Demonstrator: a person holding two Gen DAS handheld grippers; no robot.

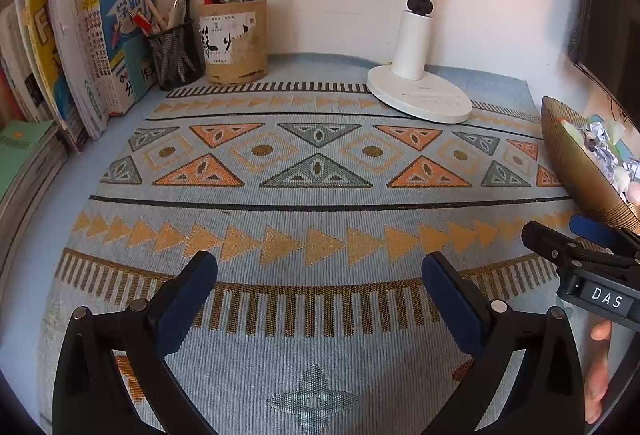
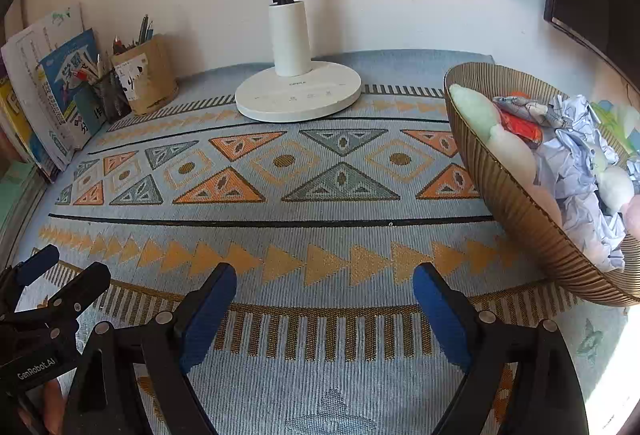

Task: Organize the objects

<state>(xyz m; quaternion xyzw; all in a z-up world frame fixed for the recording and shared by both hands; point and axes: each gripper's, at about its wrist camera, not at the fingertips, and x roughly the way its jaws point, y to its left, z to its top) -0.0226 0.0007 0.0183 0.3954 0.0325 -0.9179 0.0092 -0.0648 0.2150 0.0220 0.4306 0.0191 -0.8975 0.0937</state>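
A ribbed golden bowl [image 2: 516, 211] at the right holds crumpled paper [image 2: 576, 171], pale soft balls [image 2: 476, 111] and an orange item [image 2: 524, 127]; it also shows in the left wrist view [image 1: 576, 159]. My left gripper [image 1: 320, 275] is open and empty above the patterned cloth [image 1: 312, 219]. My right gripper [image 2: 324, 287] is open and empty, just left of the bowl. Each gripper shows at the edge of the other's view: the right gripper [image 1: 560, 235] and the left gripper [image 2: 68, 267].
A white lamp base [image 2: 298, 95] stands at the back middle. A wooden pen pot [image 1: 234, 39] and a black mesh pen cup [image 1: 176, 55] stand at the back left beside leaning books [image 1: 80, 35]. A dark monitor [image 1: 608, 15] is at the right.
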